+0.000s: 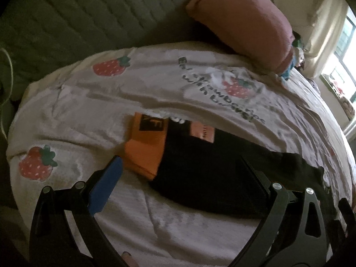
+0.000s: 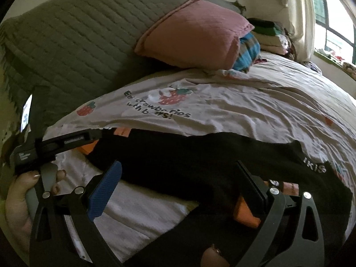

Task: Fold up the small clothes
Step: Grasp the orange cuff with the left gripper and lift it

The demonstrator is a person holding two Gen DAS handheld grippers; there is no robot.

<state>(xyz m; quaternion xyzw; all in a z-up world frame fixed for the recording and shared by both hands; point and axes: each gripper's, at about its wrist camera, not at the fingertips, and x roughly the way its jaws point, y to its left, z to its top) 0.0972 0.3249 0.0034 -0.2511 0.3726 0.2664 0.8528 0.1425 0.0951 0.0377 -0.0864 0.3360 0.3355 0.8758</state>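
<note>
A: What's the garment?

B: A black and orange sock (image 1: 200, 166), lying flat and stretched across the lower middle of the left wrist frame.

A: Which end is which?

B: The orange cuff (image 1: 144, 153) sits centre-left with a black square logo; the black foot runs toward the lower right.

A: And in the right wrist view?

B: The black body (image 2: 189, 162) spans the middle, white lettering near its right end.

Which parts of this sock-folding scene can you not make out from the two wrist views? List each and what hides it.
- Black-and-orange sock pair: near end hidden by the right gripper's own dark finger, right view.
- Black lettered patch: letters blurred and cut by a fold, left view.
- Open left gripper's dark finger: merges into black fabric, left view.
</note>
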